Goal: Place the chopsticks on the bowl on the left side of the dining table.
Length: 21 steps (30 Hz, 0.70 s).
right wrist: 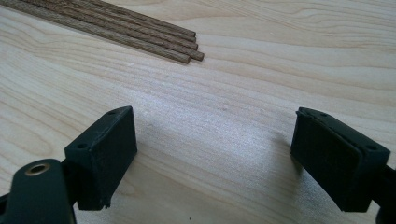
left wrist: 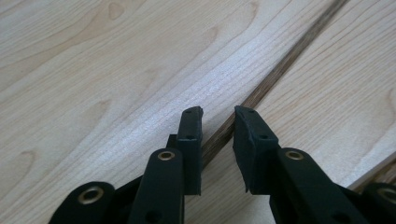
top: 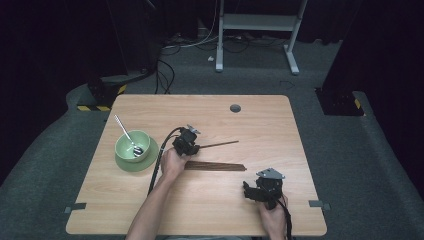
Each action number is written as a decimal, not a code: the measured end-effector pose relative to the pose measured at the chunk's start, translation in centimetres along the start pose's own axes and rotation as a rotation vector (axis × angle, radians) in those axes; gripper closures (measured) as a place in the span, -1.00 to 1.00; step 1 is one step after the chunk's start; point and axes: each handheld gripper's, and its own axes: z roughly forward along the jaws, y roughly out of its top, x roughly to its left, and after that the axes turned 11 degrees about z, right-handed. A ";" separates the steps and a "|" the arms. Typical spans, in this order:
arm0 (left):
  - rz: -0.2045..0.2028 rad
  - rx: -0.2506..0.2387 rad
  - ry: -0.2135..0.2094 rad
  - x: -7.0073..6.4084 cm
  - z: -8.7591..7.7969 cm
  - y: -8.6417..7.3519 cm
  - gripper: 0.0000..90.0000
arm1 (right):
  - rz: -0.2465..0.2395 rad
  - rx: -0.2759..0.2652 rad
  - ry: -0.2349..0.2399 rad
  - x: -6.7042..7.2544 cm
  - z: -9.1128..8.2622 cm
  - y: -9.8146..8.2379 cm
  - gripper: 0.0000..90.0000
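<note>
I am holding my left claw [top: 192, 146] low over the middle of the worktop [top: 150, 205], its tips pointing right. One thin dark wooden stick [top: 220, 144] is running between its jaws and reaching out to the right, lying apart from the others. In the left claw view the stick [left wrist: 280, 70] is passing through the narrow gap between the two pads [left wrist: 190, 140]; the jaws are standing close together with a slit of worktop showing at either side of the stick, so the pads are not pressing on it. The claw is narrowed around the stick but not gripping.

The remaining sticks [top: 216, 166] are lying as a tight bundle just nearer to me than the single one, left to right across the middle of the worktop. In the right claw view their ends [right wrist: 187, 46] are lying side by side at the far left, well apart from the pads.

I am resting my right claw [top: 248, 190] at the near right of the worktop, jaws spread wide with nothing between them.

At the left a green bowl [top: 126, 145] is sitting on a green saucer [top: 150, 160], with a spoon [top: 125, 132] leaning in it, handle pointing far left.
</note>
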 end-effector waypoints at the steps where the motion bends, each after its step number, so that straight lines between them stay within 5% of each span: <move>1: 0.000 -0.001 0.000 0.0 0.0 0.0 0.61 | 0.000 0.000 0.000 0.0 0.0 0.0 -0.69; 21: 0.013 0.032 0.053 1.9 -0.6 -1.5 0.83 | -0.003 -0.001 0.001 0.0 0.0 0.0 -0.68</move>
